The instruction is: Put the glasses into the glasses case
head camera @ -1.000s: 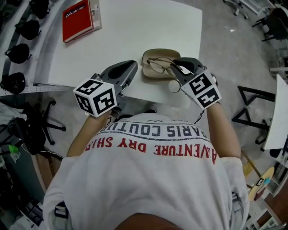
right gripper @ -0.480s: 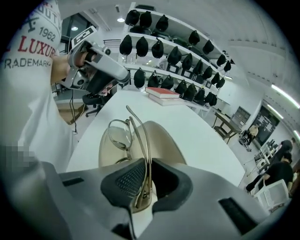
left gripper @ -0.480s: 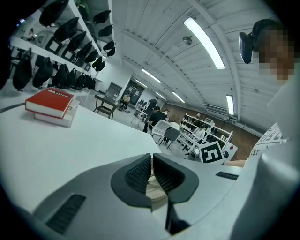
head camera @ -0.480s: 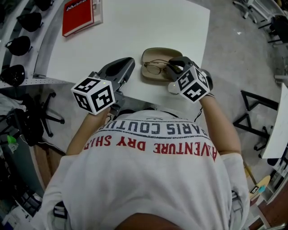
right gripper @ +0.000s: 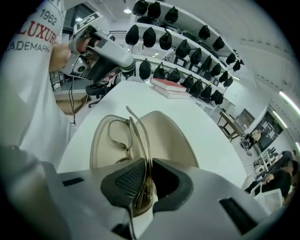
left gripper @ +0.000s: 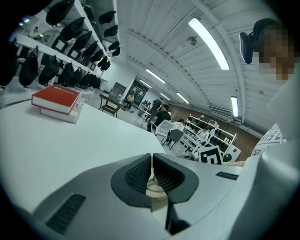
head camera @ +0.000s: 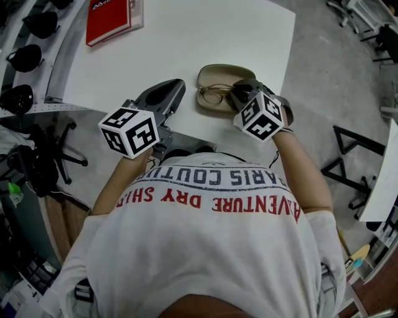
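One glasses case (head camera: 225, 69), one glasses (head camera: 217, 94), one book (head camera: 109, 18) (red)

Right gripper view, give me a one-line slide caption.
Right gripper shut on the glasses, their lenses at the open beige glasses case on the white table.

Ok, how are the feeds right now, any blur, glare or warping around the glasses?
Head view: sharp, evenly lit, white table bright, edges bowed; glasses readable against the case. Right gripper view: heavy fisheye, glasses crisp, no glare on the lenses. Left gripper view: fisheye too, ceiling lights bright, corners dark.
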### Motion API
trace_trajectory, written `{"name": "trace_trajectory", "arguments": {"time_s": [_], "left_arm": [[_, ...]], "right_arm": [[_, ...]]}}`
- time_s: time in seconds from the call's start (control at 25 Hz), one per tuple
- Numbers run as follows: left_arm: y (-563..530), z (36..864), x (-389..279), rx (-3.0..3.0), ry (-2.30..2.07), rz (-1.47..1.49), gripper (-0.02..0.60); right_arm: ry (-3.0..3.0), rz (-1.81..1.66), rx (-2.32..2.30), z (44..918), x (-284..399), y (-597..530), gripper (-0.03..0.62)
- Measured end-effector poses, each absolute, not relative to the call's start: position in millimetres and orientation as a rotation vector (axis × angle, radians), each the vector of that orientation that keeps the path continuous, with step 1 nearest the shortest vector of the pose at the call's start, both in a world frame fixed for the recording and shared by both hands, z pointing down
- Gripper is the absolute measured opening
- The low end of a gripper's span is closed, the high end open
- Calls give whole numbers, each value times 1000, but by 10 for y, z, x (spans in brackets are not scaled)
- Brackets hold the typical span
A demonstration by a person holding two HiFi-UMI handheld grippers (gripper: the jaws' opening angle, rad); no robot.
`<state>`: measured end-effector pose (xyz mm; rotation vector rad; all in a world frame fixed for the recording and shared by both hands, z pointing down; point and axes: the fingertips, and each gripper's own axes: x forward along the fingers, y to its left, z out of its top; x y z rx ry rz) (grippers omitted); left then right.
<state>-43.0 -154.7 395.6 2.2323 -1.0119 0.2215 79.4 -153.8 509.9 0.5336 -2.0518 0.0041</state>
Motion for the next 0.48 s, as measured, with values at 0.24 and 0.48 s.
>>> {"name": "trace_trajectory", "arguments": {"time_s": [0.24, 0.48], "left_arm": [[-1520, 4004, -440, 2220, -1011, 208, 37], [-1487, 3993, -446, 2226, -1006, 201, 37]], "right_arm": [[-2016, 8, 533, 5148, 795, -1514, 52], [-2044, 53, 510, 5116, 736, -1440, 109]]}}
